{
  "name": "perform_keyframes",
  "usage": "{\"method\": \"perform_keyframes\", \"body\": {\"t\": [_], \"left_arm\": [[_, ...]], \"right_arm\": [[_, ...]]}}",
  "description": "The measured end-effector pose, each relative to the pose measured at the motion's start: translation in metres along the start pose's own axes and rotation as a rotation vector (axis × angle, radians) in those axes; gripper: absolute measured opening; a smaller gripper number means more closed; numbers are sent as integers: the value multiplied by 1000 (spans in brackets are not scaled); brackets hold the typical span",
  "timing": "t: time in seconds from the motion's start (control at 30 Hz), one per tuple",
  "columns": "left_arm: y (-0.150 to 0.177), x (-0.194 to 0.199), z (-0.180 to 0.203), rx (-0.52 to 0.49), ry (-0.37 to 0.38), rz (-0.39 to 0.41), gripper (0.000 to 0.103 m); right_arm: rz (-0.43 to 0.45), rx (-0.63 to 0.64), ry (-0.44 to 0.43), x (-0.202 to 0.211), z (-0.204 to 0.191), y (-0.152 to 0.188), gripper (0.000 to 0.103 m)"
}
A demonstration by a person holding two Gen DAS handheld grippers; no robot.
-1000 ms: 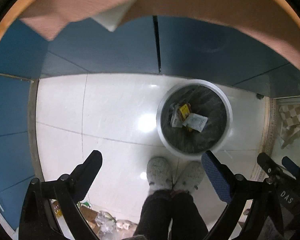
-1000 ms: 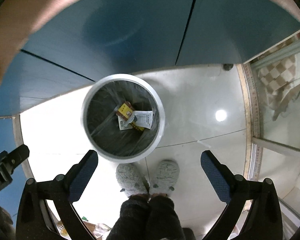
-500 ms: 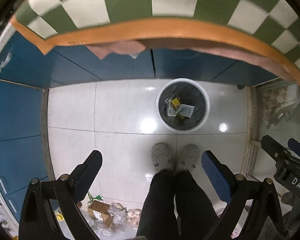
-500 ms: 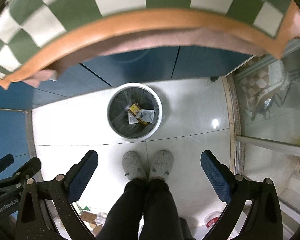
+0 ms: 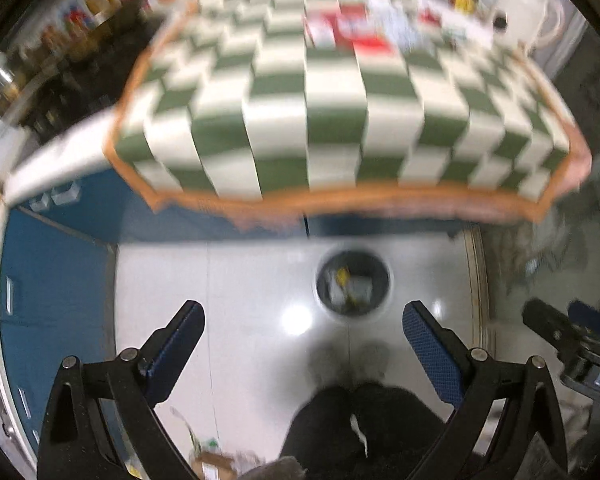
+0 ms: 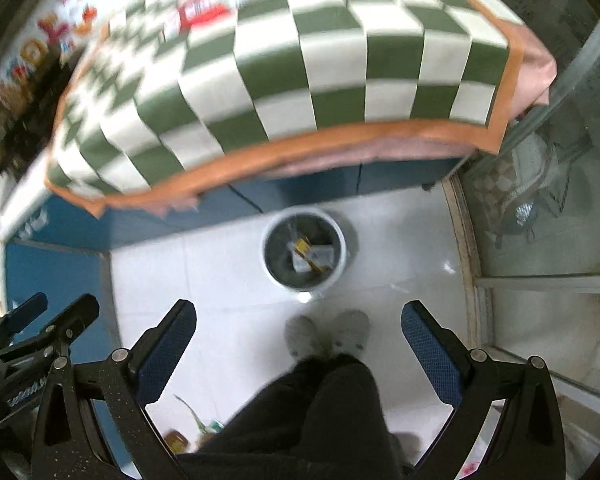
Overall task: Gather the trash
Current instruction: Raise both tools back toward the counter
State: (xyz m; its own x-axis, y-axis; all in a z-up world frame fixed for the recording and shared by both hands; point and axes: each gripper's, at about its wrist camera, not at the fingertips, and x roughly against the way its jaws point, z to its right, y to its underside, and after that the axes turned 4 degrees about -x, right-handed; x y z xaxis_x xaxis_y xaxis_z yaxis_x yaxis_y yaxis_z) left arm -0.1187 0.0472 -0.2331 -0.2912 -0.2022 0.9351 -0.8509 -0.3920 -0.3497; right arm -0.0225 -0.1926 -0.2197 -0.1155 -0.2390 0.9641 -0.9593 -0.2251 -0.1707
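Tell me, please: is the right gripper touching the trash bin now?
Apart. In the right wrist view the right gripper is open and empty, and bare white floor separates its fingertips from the trash bin standing below.

On the floor (image 6: 228,280), just before the cabinet doors (image 6: 392,178): a bin (image 6: 304,254) with wrappers (image 6: 314,256) inside. Nearer than the bin, two slippered feet (image 6: 328,336) side by side. Above the cabinets, a desk (image 6: 300,60) under a cloth, packets (image 6: 202,10) at its far side. Right of the bin, a glass door (image 6: 548,200). Behind the feet, to the left, scraps (image 5: 212,456) on the floor.
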Motion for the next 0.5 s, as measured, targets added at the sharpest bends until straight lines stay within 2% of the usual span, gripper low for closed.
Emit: {"method": "perform_keyframes", "body": {"t": [0.07,0.17,0.3,0.5], "left_arm": [[-27,11,-7,21,2,55,101],[-66,17,-14,50,10,98,102],[-113,12,-23,100,-23,104,102],[-167,-16,-21,183,-68,61,102]], "right_arm": [[48,-34,-21,19,-3,-20,103],[97,-86,-64,37,-2,-52,103],[147,-126,-81,53,4,-98,103],[159,-154,-85,43,27,-178,103]]}}
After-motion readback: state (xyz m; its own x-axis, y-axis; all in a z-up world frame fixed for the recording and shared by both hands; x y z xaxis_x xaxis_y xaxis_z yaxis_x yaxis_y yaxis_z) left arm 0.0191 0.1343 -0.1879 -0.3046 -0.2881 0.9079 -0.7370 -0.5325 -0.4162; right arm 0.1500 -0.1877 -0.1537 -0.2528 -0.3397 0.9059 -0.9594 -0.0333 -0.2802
